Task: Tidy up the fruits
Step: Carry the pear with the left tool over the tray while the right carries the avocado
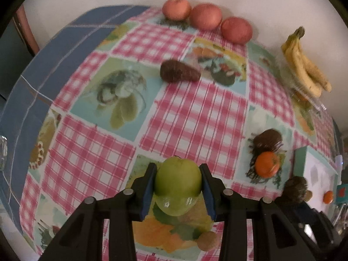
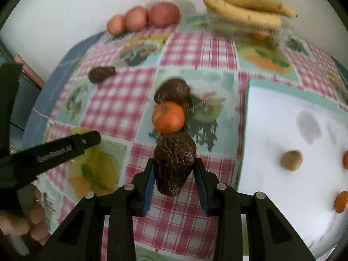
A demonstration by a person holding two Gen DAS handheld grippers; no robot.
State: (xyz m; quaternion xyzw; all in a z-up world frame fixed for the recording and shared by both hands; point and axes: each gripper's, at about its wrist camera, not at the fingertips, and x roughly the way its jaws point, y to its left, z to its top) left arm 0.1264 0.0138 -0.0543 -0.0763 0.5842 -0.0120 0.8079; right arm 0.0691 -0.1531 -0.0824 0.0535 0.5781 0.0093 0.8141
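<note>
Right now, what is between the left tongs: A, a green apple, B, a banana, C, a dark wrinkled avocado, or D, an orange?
A: the left tongs are shut on the green apple, its sides against both blue pads, while the wrinkled dark avocado sits in the right tongs.

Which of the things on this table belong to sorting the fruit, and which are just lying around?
Part of the job: green apple in the left gripper; wrinkled avocado in the right gripper; tangerine; bananas; three red apples; white tray.

Just lying about: patterned tablecloth; clear plastic box.
</note>
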